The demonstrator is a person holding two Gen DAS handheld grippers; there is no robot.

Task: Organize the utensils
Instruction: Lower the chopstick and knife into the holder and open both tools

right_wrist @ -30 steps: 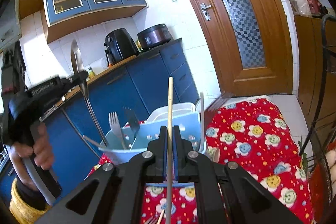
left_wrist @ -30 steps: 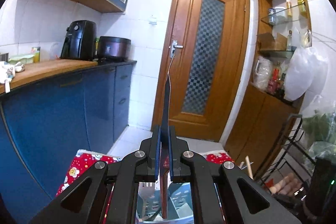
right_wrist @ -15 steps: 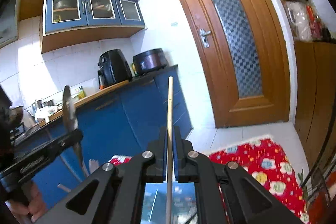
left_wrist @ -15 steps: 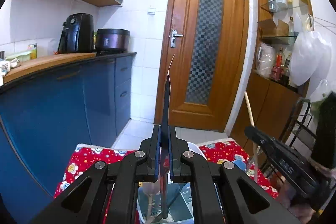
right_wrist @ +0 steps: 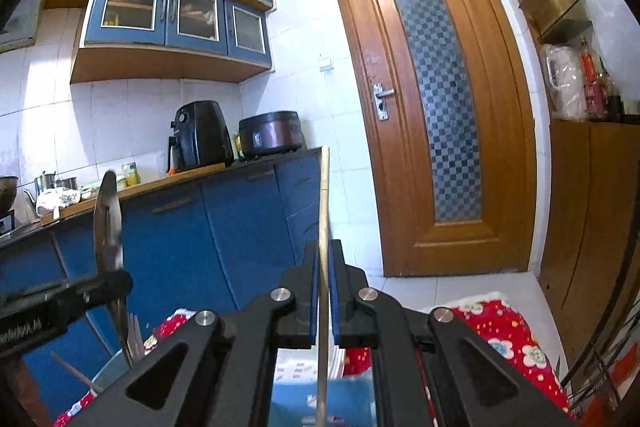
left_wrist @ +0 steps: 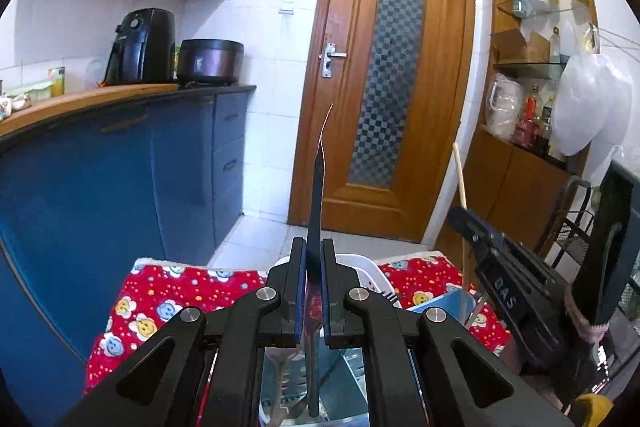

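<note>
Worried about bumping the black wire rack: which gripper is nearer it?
Right. The right gripper, shut on a chopstick, is beside the wire rack; the left gripper, holding a spoon, is farther off, toward the blue cabinets.

We could not see the lower end of the chopstick [right_wrist: 323, 379], cut off at six o'clock, nor the knife's [left_wrist: 313, 347] handle, hidden behind the left gripper [left_wrist: 313, 291].

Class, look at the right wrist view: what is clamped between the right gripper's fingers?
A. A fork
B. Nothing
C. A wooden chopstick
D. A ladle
C: the right gripper is shut on a thin, pale wooden chopstick that stands upright between its blue-padded fingers, above the blue utensil holder.
</note>
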